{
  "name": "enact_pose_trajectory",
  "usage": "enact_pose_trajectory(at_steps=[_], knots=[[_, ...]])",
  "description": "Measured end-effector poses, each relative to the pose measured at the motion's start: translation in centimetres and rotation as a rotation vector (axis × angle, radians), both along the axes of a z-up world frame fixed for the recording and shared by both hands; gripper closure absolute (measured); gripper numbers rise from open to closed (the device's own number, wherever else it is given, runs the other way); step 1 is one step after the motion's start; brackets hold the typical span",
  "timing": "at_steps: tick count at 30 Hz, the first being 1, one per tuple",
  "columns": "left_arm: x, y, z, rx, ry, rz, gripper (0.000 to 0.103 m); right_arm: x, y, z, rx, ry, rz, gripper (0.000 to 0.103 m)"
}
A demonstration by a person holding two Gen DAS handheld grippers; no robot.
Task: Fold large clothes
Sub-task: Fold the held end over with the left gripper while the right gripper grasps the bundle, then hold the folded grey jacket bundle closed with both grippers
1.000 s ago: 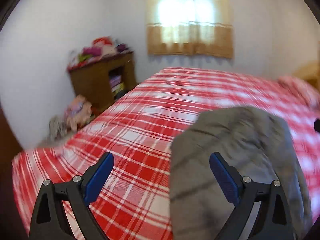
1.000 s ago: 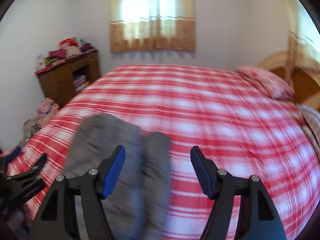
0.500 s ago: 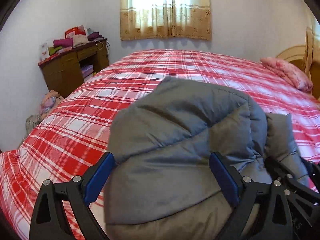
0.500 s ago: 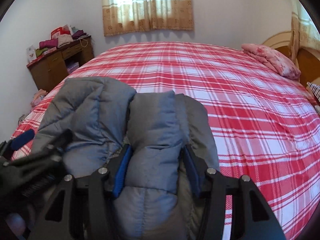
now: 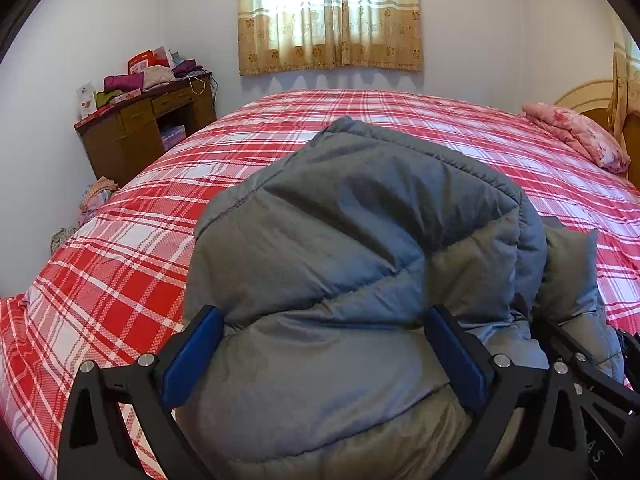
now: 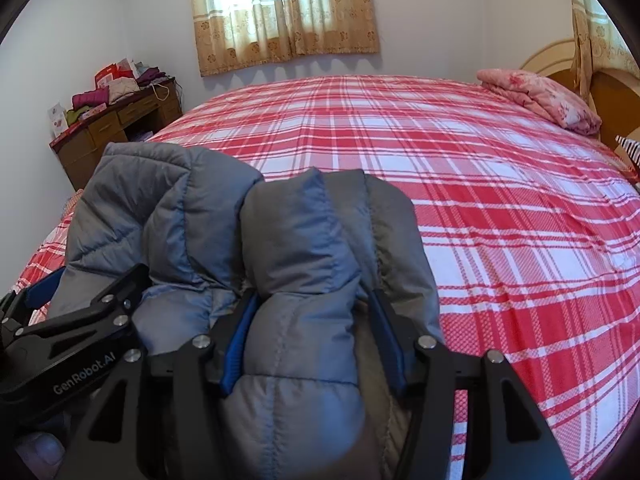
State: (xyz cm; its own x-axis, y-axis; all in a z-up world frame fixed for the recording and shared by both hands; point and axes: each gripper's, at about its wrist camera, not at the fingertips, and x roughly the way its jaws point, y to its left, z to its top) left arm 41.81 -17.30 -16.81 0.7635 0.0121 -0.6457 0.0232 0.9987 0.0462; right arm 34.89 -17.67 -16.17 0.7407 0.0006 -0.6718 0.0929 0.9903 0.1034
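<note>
Right tongs (image 6: pixel 310 338) clenched on a puffy fold of grey jacket (image 6: pixel 256 240); left tongs (image 5: pixel 320 354) spread wide w/ jacket bulk bulging btwn pads, not pinched. Jacket bunched up at near edge of plaid bed (image 6: pixel 500 200), pink pillow (image 6: pixel 540 96) far side.

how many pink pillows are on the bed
1. A single pink floral pillow lies at the far right of the red plaid bedspread, beside the wooden headboard. The grey puffer jacket blocks the near left of the bed, so another could be hidden.
</note>
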Motion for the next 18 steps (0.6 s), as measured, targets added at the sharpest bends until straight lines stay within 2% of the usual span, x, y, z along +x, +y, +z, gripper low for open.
enact_pose_trajectory(at_steps=[18], knots=[[0.62,-0.34,-0.90,0.015,0.019,-0.002,0.001,0.39,-0.07,-0.98,0.017,0.024,-0.008,0.044]])
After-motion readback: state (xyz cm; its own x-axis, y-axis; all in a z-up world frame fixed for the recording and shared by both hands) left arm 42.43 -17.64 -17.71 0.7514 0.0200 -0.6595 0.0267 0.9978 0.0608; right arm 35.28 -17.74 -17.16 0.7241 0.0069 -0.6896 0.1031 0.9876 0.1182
